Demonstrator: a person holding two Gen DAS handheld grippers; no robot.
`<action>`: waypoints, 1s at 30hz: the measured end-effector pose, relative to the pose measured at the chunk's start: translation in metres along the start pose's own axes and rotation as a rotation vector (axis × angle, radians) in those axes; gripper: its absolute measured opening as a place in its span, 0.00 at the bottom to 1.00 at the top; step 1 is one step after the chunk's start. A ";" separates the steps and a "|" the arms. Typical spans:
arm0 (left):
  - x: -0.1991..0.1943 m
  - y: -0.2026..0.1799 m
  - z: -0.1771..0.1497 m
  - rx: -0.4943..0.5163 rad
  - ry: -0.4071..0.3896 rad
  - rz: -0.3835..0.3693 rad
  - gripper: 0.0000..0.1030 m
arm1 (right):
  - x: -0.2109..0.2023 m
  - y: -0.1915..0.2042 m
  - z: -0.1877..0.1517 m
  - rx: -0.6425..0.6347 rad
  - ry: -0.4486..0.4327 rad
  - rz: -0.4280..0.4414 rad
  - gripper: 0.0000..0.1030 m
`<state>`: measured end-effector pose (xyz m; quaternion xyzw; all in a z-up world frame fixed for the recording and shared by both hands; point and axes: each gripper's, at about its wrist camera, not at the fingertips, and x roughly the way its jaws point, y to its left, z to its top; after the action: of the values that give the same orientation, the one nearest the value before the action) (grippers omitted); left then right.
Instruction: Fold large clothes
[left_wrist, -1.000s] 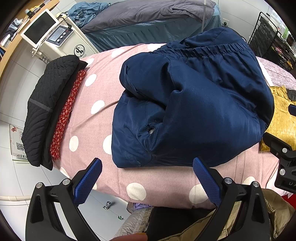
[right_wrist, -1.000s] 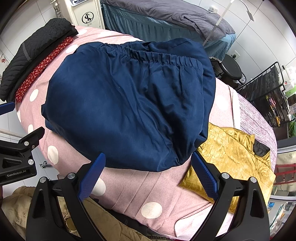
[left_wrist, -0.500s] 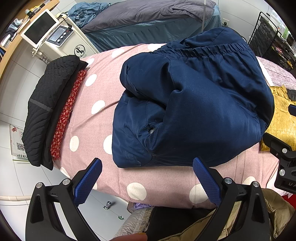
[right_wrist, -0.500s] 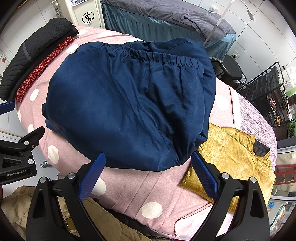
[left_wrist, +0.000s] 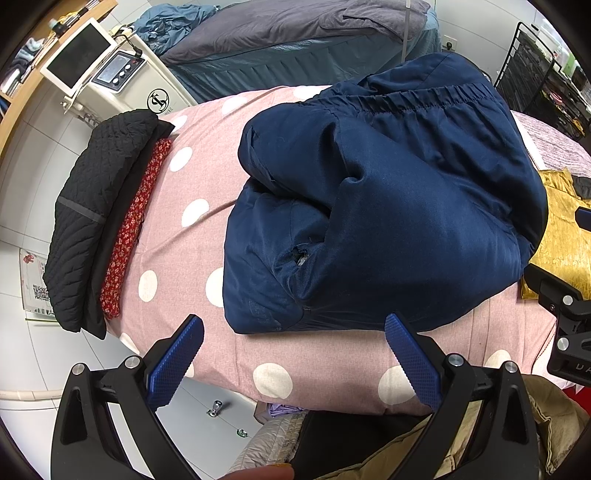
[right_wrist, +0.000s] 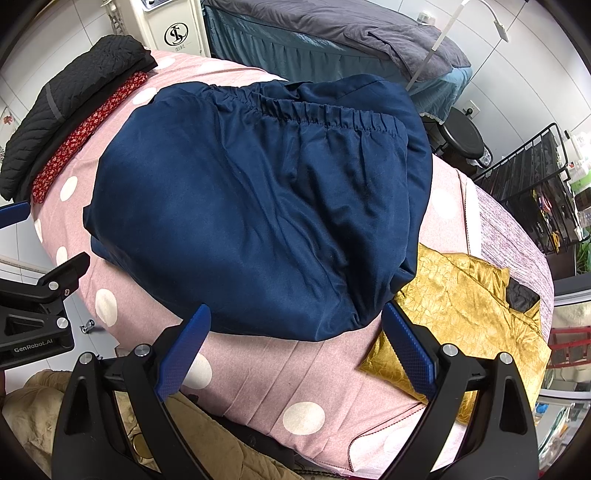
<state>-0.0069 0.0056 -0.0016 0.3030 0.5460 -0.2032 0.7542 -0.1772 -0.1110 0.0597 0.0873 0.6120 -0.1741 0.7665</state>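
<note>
A large navy blue garment (left_wrist: 388, 206) with an elastic hem lies folded in a thick bundle on the pink polka-dot surface (left_wrist: 192, 236); it also fills the middle of the right wrist view (right_wrist: 258, 199). My left gripper (left_wrist: 293, 360) is open and empty, hovering over the near edge just short of the bundle. My right gripper (right_wrist: 295, 349) is open and empty, at the bundle's near right corner. Each gripper's body shows at the edge of the other's view.
A folded black quilted garment (left_wrist: 92, 206) on a red floral cloth (left_wrist: 133, 229) lies at the left end. A crumpled gold garment (right_wrist: 461, 317) lies to the right. A white machine (left_wrist: 122, 81), a grey-covered bed (left_wrist: 295, 33) and a black wire rack (right_wrist: 535, 166) stand behind.
</note>
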 end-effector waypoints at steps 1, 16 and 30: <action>0.000 0.000 0.001 0.000 0.000 -0.001 0.94 | 0.000 0.000 0.000 0.000 0.000 0.000 0.90; 0.001 -0.002 -0.001 0.002 0.003 -0.002 0.94 | 0.000 0.001 -0.002 0.000 0.003 0.000 0.90; 0.017 0.008 0.003 -0.035 0.098 -0.083 0.94 | -0.001 -0.008 0.002 0.036 -0.043 0.015 0.90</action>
<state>0.0056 0.0100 -0.0156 0.2764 0.5980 -0.2096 0.7225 -0.1780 -0.1187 0.0621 0.1018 0.5915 -0.1810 0.7791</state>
